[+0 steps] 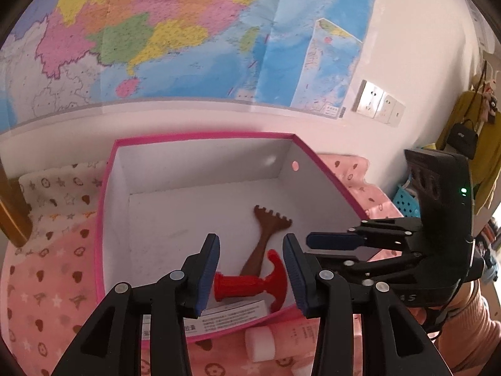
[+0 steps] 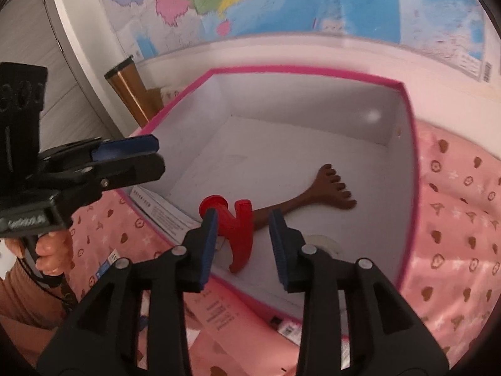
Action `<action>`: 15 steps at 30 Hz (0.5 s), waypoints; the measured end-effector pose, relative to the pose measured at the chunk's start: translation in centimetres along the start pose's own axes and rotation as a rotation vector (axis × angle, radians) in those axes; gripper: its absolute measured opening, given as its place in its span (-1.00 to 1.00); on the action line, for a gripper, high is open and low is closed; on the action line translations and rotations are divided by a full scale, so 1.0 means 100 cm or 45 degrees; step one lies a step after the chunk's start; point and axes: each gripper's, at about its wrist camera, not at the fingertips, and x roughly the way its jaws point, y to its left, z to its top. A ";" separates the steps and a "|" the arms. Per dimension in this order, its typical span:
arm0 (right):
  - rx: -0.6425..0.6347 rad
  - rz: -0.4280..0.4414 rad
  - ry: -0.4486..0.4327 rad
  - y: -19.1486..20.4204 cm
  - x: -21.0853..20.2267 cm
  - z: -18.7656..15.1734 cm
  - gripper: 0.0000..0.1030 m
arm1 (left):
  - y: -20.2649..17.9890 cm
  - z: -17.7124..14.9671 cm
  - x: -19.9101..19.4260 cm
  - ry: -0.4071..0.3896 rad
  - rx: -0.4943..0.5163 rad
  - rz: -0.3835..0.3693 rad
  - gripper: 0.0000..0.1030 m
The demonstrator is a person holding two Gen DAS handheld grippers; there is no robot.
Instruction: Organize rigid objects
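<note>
Right wrist view: right gripper (image 2: 241,244) released, jaws parted over the near corner of the pink box (image 2: 313,70); red toy hammer (image 2: 233,225) lies just below and between them, handle running leftward. Left gripper (image 2: 131,156), also parted and empty, stands farther left.

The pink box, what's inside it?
Inside the pink box lie a brown toy rake and a red toy hammer, on its white floor. The grippers cover part of the near corner.

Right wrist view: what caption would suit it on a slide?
Open right gripper above a pink-rimmed box holding a red toy hammer and a brown rake.
</note>
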 end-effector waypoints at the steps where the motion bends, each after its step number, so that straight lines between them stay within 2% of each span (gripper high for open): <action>1: -0.005 0.005 0.025 0.001 0.006 0.002 -0.30 | 0.001 0.000 0.001 0.003 -0.004 -0.003 -0.17; 8: -0.018 -0.010 0.192 -0.002 0.044 0.012 -0.30 | 0.010 -0.002 0.008 0.023 -0.034 -0.003 -0.17; 10: -0.001 0.018 0.209 -0.006 0.047 0.014 -0.32 | 0.012 -0.002 0.010 0.030 -0.036 -0.004 -0.17; 11: -0.007 0.025 0.209 -0.005 0.046 0.013 -0.37 | 0.013 -0.002 0.011 0.032 -0.039 -0.007 -0.17; 12: -0.016 0.039 0.205 -0.004 0.045 0.014 -0.62 | 0.013 -0.002 0.012 0.033 -0.041 -0.010 -0.17; 13: -0.026 0.057 0.206 -0.003 0.043 0.014 -0.69 | 0.013 -0.002 0.012 0.035 -0.043 -0.014 -0.17; 15: -0.047 0.013 0.181 -0.003 0.035 0.017 -0.69 | 0.013 -0.002 0.013 0.035 -0.044 -0.020 -0.17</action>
